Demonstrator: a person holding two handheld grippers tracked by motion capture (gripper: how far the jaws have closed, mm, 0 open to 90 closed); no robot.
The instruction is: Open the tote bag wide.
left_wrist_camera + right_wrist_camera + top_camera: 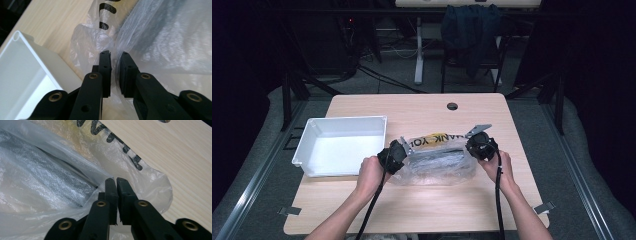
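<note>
A clear plastic bag [434,161] printed with black letters and a yellow patch lies on the wooden table [422,107]. Inside it is a dark item wrapped in bubble film [434,158]. My left gripper [398,152] is at the bag's left end; in the left gripper view its jaws pinch a fold of the bag [100,42] with a narrow gap between the pads [105,67]. My right gripper [477,145] is at the bag's right end; its jaws are shut on a fold of the bag [140,180] beside the wrapped item [45,180].
An empty white bin [339,145] stands left of the bag, close to my left gripper; its rim [30,47] shows in the left gripper view. A cable hole [452,106] lies near the table's far edge. A chair with a dark jacket [472,30] stands beyond.
</note>
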